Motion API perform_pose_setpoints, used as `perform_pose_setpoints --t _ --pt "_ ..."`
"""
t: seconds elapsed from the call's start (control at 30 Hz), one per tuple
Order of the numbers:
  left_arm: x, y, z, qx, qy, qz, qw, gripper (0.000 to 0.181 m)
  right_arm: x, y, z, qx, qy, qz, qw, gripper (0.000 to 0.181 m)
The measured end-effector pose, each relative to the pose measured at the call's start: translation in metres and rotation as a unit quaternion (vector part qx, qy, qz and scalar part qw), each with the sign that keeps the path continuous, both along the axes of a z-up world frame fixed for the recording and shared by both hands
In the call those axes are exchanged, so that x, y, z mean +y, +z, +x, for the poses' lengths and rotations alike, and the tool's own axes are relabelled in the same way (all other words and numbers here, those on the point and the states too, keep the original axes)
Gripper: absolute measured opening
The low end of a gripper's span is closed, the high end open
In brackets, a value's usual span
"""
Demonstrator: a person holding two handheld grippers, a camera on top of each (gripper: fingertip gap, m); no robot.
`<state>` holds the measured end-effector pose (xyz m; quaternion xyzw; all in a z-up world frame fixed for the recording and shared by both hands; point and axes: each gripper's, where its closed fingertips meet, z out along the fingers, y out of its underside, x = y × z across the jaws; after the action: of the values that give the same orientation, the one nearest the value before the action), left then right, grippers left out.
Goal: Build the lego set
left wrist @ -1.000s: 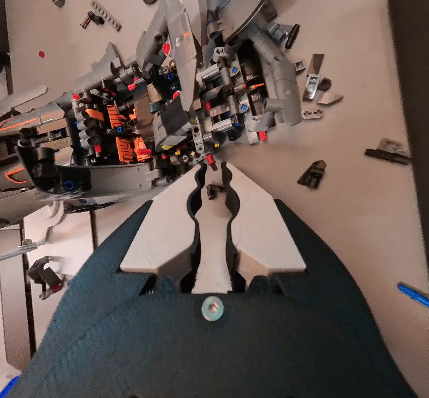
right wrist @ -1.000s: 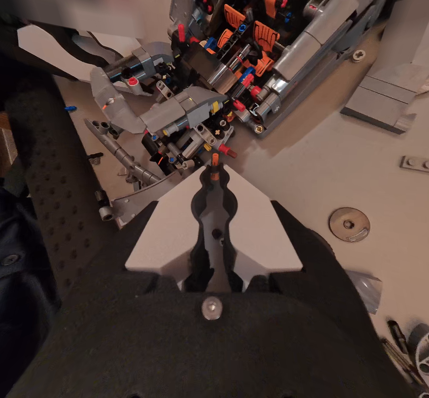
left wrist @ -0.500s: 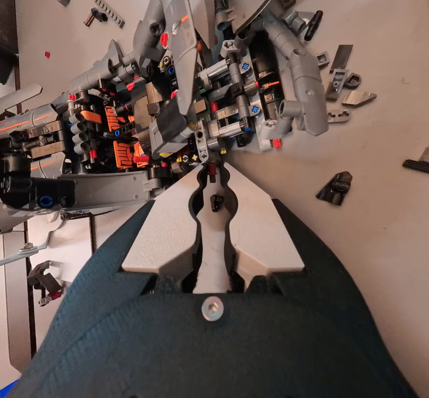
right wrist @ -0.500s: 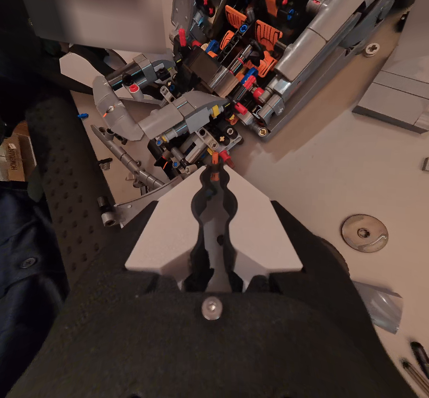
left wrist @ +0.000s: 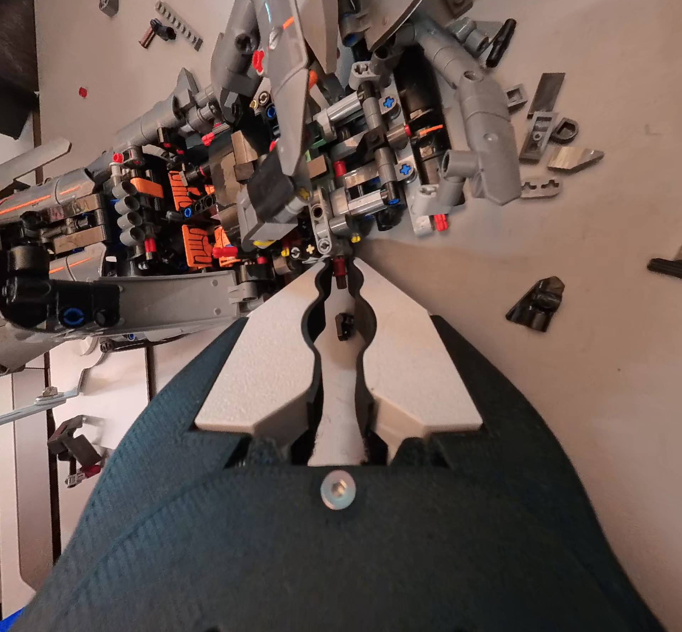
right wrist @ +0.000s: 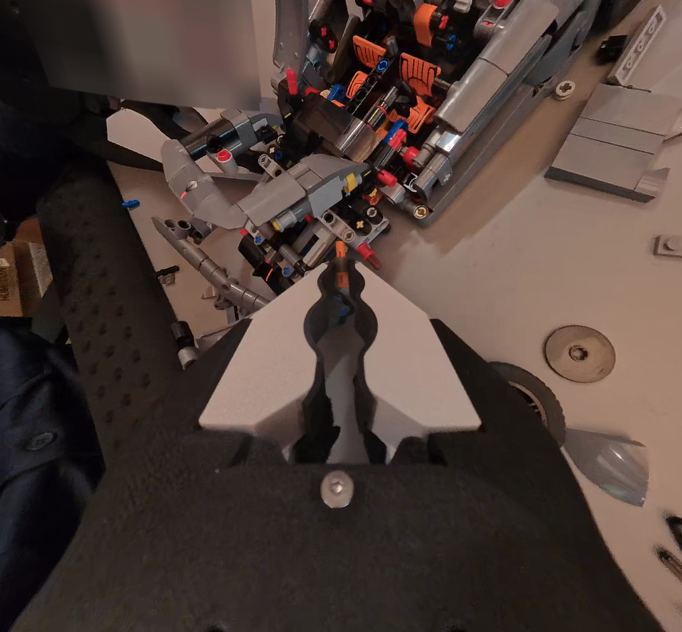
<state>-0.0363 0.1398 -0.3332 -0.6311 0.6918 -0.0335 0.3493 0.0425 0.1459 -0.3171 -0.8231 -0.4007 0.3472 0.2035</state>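
Observation:
A large grey Technic model (left wrist: 258,179) with orange seats lies on the pale table; it also shows in the right wrist view (right wrist: 406,98). My left gripper (left wrist: 340,264) is at the model's near edge, shut around a red pin (left wrist: 339,270) that sticks out of it. A small black piece (left wrist: 344,324) lies on the table below the fingers. My right gripper (right wrist: 341,267) is shut on an orange pin (right wrist: 341,276), whose front end touches the model's grey beam (right wrist: 343,230) next to a red pin (right wrist: 369,254).
Loose pieces lie to the right: a black wedge (left wrist: 535,308) and grey tiles (left wrist: 542,127). A grey toothed strip (left wrist: 177,26) lies at the far left. In the right wrist view there are a metal disc (right wrist: 579,352), a tyre (right wrist: 535,404), grey plates (right wrist: 609,142) and a dark perforated strap (right wrist: 103,282). Tip to tip, the grippers are about 9 centimeters apart. The metal disc (right wrist: 579,352) lies some 11 centimeters from my right tips, 20 centimeters from my left tips.
My left gripper has moved forward and its jaws have closed around the red pin. My right gripper has carried the orange pin forward until it meets the model.

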Motion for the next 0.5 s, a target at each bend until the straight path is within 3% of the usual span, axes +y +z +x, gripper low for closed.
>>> perform_pose_setpoints --t 0.3,0.5 --pt "0.0007 0.0001 0.0007 0.0 0.001 0.002 1.0 0.005 0.0018 -0.0007 0.0011 -0.048 -0.029 0.076 0.995 0.004" --pt "-0.0002 0.0 0.0014 -0.001 -0.002 0.002 1.0 0.005 -0.0039 -0.0035 -0.0035 -0.052 -0.028 0.08 0.995 0.005"
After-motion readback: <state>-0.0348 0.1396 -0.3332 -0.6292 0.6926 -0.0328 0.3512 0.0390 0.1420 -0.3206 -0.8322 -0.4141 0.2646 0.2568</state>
